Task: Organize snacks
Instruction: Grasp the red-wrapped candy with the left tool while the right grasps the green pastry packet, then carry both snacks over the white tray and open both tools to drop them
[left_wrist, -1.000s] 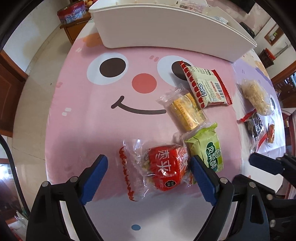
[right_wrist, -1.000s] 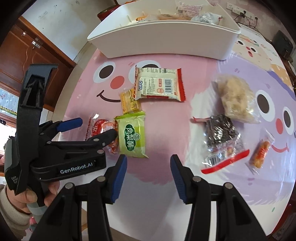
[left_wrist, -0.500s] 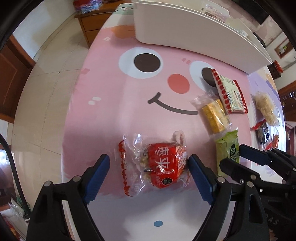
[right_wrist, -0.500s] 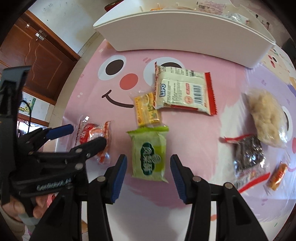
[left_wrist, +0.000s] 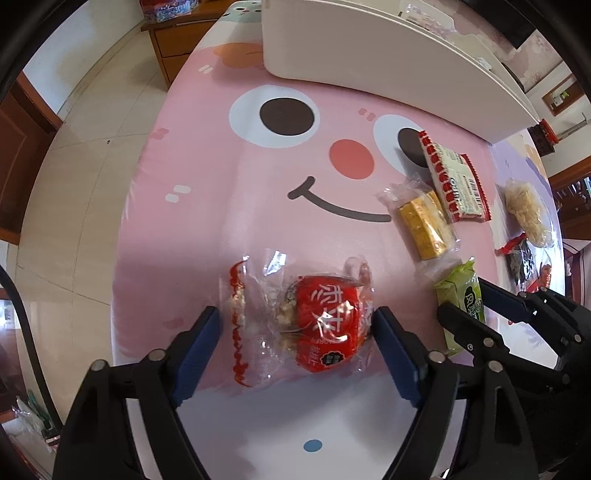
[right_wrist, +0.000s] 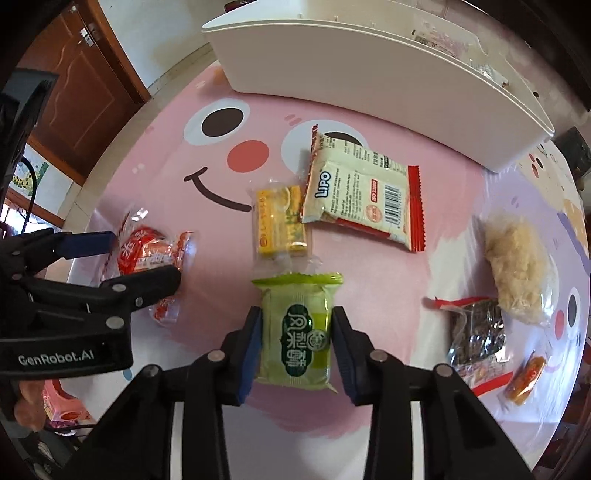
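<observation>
A red snack packet in a clear wrapper (left_wrist: 325, 317) lies on the pink face-print tablecloth (left_wrist: 236, 206). My left gripper (left_wrist: 297, 328) points down over it. Its jaws are closing with the packet between the blue pads, which stand just off the wrapper's ends. To the right, a green snack packet (right_wrist: 295, 306) lies flat between the pads of my right gripper (right_wrist: 295, 332). Those jaws are closing too, and the pads touch both long sides of the packet. The long white bin (right_wrist: 369, 74) stands at the far side of the table with a few packets inside.
Beyond the green packet lie a yellow cake bar (right_wrist: 280, 221) and a white-and-red Lipo packet (right_wrist: 362, 195). At the right sit a pale rice snack (right_wrist: 517, 269), a dark packet (right_wrist: 476, 332) and a small orange sweet (right_wrist: 528, 376). The table's edge curves close on the left.
My right gripper moved left and down over the green packet and narrowed onto its sides. My left gripper's jaws drew in toward the red packet's ends.
</observation>
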